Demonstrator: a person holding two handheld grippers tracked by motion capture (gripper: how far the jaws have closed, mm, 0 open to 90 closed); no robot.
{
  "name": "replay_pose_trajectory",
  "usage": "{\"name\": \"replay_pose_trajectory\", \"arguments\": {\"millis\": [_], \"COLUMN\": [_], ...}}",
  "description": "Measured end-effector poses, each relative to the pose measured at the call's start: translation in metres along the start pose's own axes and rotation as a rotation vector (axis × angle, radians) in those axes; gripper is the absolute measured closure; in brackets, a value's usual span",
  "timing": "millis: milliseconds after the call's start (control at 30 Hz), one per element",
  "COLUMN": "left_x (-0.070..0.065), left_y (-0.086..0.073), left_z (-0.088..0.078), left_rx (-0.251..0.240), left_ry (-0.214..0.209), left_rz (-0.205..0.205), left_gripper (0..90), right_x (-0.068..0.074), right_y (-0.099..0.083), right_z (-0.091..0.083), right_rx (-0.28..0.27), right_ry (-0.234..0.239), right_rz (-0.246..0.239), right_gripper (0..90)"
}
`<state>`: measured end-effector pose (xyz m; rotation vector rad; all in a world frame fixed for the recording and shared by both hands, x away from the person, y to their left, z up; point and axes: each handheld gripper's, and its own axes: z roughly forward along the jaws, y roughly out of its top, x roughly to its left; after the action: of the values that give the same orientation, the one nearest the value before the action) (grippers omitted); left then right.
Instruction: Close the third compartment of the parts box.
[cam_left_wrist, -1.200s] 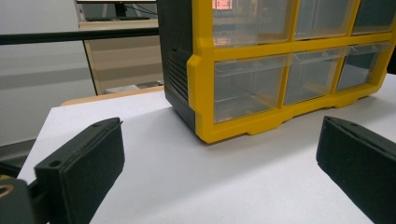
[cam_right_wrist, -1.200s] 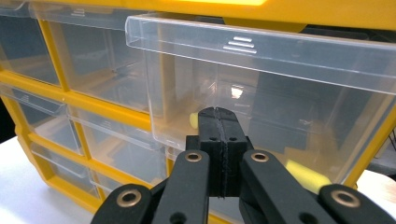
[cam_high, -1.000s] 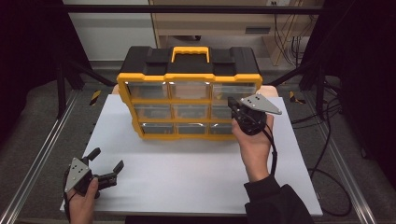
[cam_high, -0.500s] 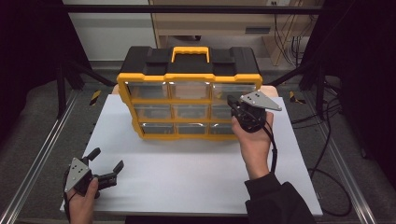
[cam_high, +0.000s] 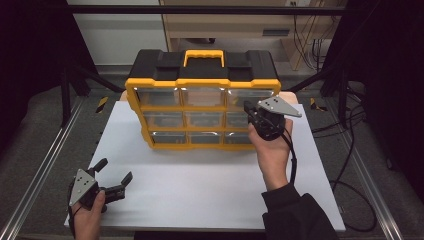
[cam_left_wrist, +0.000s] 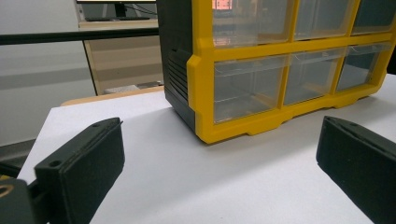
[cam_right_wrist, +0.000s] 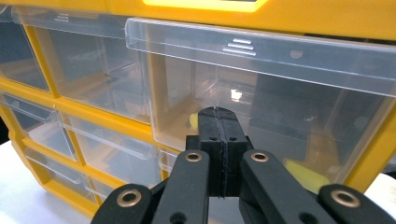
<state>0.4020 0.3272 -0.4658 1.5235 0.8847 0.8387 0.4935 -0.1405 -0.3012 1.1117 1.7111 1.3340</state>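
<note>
Right gripper view: the right gripper (cam_right_wrist: 219, 140) is seen at lower centre with jaws pressed together on nothing, directly before the clear drawer (cam_right_wrist: 261, 98), its long axis running across the frame. Farther left, the left gripper (cam_high: 112, 177) is held spread, well apart from the organiser (cam_high: 202, 107).

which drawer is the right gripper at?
The top-right drawer of the organizer: the shut right gripper sits at its clear front; the other eight have nothing near them.
</note>
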Motion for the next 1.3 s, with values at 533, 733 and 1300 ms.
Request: {"name": "replay_pose_trajectory", "arguments": {"millis": [533,733,1300], "left_x": [-0.0002,-0.0003,-0.0003], "left_y": [0.0001,0.0001,0.0001], "left_z": [0.0,0.0,0.0001], "left_rx": [0.0,0.0,0.0], "left_ry": [-0.001,-0.002,-0.003], "left_rz": [0.001,0.001,0.001], "left_gripper": [0.6,0.6,0.6], "right_x": [-0.0014,-0.0014,-0.0021], "right_y": [-0.0004,-0.0012,-0.0017], "right_z": [0.001,0.002,0.004], "right_rx": [-0.003,-0.006,-0.021], "right_ry": [0.007,0.004,-0.012], "right_rz": [0.011,0.018,0.029], "right_gripper": [90.0,90.0,90.0]}}
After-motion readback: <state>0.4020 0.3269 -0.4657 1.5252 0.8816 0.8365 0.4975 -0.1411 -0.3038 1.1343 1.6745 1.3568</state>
